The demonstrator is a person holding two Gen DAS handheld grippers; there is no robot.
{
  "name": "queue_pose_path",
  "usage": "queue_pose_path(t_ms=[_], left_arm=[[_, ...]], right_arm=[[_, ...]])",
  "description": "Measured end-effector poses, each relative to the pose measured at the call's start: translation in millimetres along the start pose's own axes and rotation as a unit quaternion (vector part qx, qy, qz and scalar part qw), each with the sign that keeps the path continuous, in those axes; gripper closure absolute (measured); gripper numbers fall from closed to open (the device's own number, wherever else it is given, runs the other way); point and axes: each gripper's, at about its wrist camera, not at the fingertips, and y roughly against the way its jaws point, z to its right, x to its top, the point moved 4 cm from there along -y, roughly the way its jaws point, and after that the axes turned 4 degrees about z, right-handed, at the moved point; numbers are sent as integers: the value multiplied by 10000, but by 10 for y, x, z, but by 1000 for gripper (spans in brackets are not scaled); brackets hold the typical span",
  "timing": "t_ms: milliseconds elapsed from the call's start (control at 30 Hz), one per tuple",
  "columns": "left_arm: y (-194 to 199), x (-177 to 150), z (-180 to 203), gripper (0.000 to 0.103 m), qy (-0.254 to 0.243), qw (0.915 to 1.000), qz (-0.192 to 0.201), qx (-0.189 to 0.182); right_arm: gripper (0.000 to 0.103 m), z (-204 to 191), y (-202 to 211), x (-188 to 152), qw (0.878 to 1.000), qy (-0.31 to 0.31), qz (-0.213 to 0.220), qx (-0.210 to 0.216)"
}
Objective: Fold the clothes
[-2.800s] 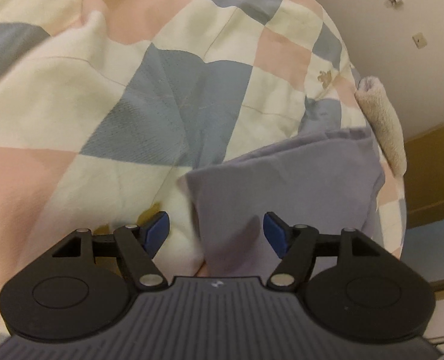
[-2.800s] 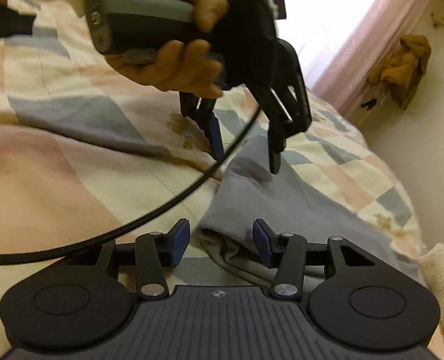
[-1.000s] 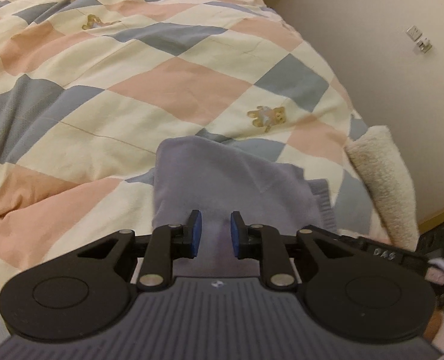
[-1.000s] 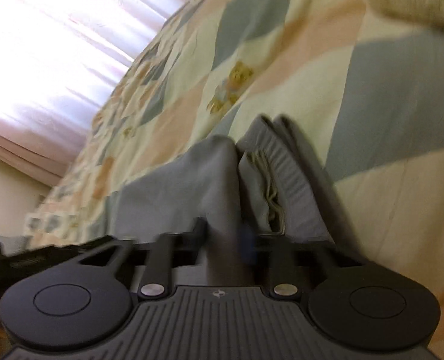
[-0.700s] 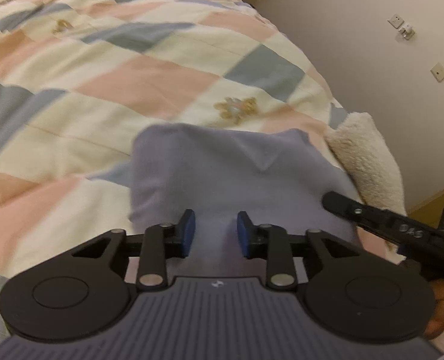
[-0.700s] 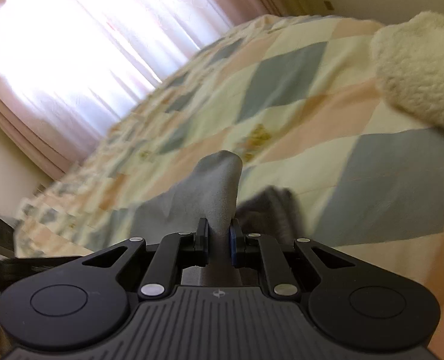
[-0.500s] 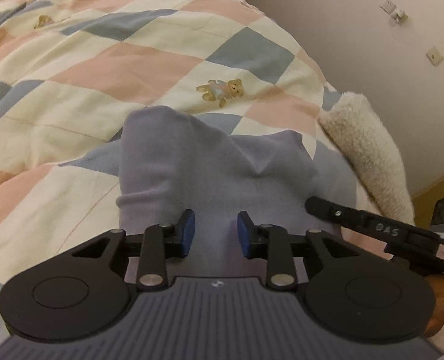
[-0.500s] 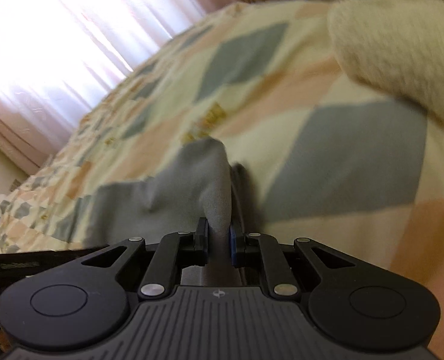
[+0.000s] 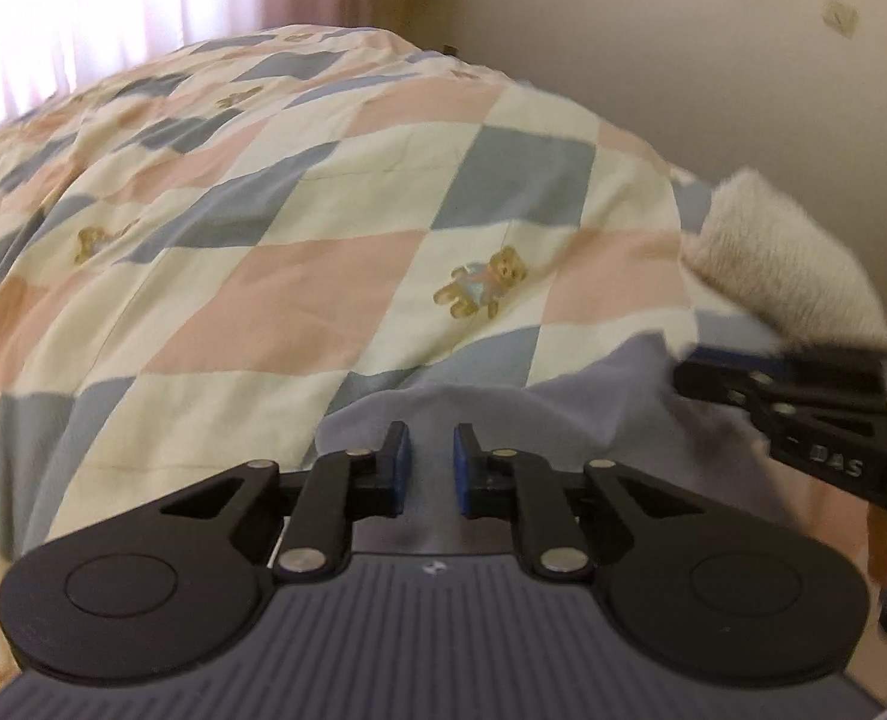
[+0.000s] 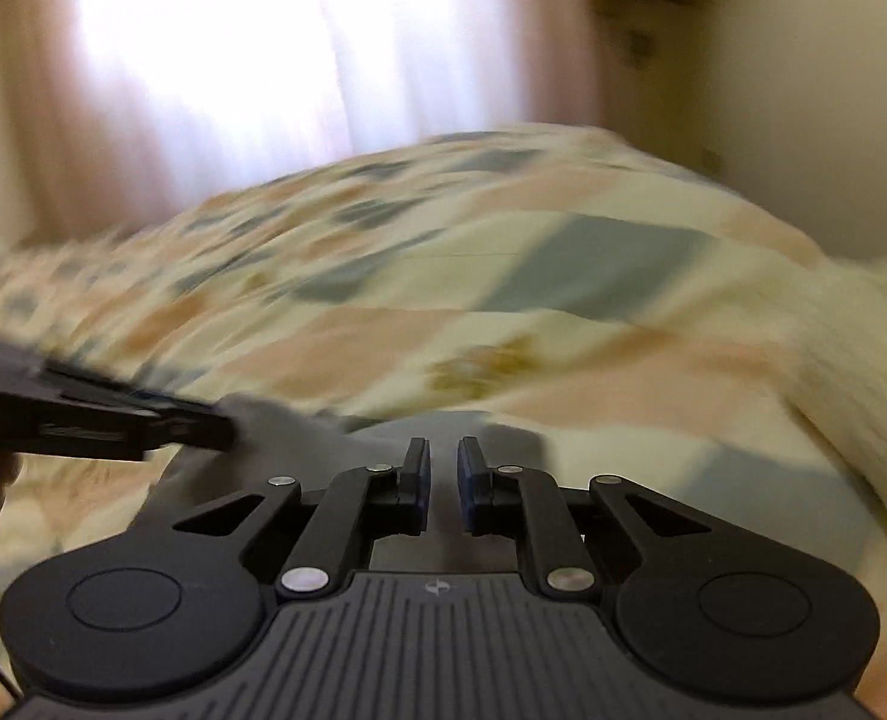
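Quilt (image 9: 299, 300) at twelve o'clock; we hold the garment (image 9: 503, 414) by its near edge, left gripper (image 9: 424, 468) and right gripper (image 10: 442, 480) nearly shut on it, abreast.

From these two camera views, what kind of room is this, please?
Most likely a bedroom. A bed is covered by a checked quilt printed with teddy bears, a bright curtained window stands behind it, and a grey garment lies on the quilt.

A soft lavender-grey garment (image 9: 503, 402) is lying on the bed, bunched into rounded folds with one corner lifted at its right side. In the right wrist view it (image 10: 299, 426) is showing only as a blurred grey hump.
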Motion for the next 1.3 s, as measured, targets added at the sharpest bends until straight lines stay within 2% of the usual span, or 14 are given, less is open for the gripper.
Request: queue_pose_path(t_ms=[67,100,267,400,467,533,600,700,800,900,933,1000,1167,1300], left_arm=[[-129,-88,-17,91,-116,9999,-14,74],[-208,-142,-42,91,-84,9999,-36,83],[-418,-344,-139,90,279,9995,35,116],[-172,-263,-172,89,377,9989,104,259],[62,-232,-252,91,496,9978,128,414],[331,-239,-305,92,629,9970,120,434],[602,-266,-312,92,739,9967,99,323],[879,-392,-37,92,378,9992,109,0],[913,-638,305,92,-104,9997,-55,-205],[721,-944,508,92,-406,9980,-487,65],[686,-991,542,92,-465,9972,-566,117],[732,-982,607,92,-572,9967,-526,221],[988,-706,485,92,-489,9984,-116,246],[762,-456,225,92,-331,9990,150,264]], right_arm=[[95,11,-225,-99,9992,292,-155,-203],[103,68,-354,-184,9982,340,-303,-380],[103,253,-489,-350,9986,-16,-400,-337],[103,363,-369,-264,9977,-463,-348,-346],[103,366,-248,-172,9969,-359,-249,-659],[92,373,-55,-80,9960,-453,-117,-757],[91,332,186,-8,9962,-492,35,-722],[91,82,515,-74,9989,-272,79,-370],[92,-196,692,-339,9993,138,-243,-255],[92,-277,655,-726,9924,419,-980,-607],[98,-250,654,-754,9915,399,-1054,-653],[99,-196,655,-801,9896,353,-1186,-734],[91,-241,786,-379,9952,468,-579,-636],[91,-227,428,-140,9969,620,-259,-421]])
